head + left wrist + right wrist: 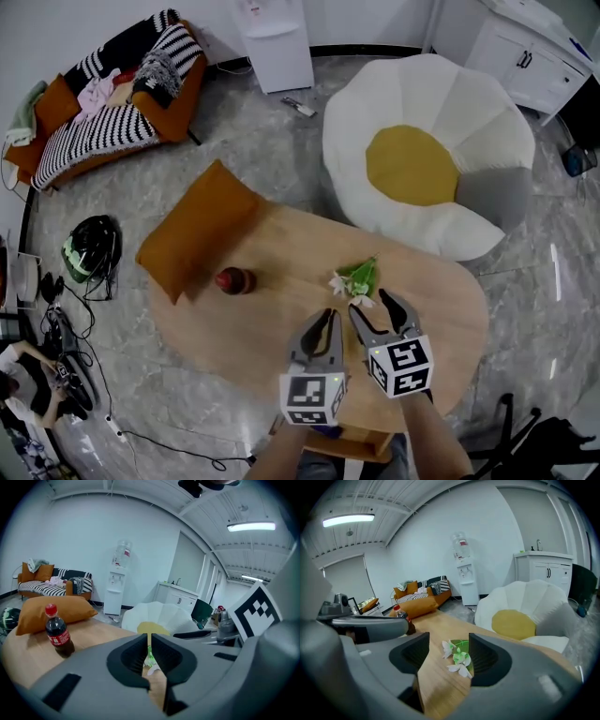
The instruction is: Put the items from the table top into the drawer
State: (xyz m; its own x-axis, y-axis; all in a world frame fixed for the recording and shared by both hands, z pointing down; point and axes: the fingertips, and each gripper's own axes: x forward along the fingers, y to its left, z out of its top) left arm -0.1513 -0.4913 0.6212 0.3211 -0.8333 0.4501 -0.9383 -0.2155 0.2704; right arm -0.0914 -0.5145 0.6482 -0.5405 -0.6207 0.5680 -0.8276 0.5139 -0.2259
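A cola bottle (234, 279) with a red cap lies on the oval wooden table (272, 239); it stands out at the left in the left gripper view (58, 632). A sprig of white flowers with green leaves (354, 279) lies near the table's middle. My right gripper (373, 306) is open just short of the sprig, which shows ahead between its jaws (459, 660), untouched. My left gripper (325, 317) hovers beside it over the table's near part, its jaws shut to a thin slit (146, 644) with nothing in them.
An orange cushion (197, 230) overlaps the table's far left edge. A big white and yellow flower-shaped beanbag (427, 155) sits beyond the table on the right. A striped sofa (103, 94), a water dispenser (274, 37) and white cabinets (530, 56) line the walls.
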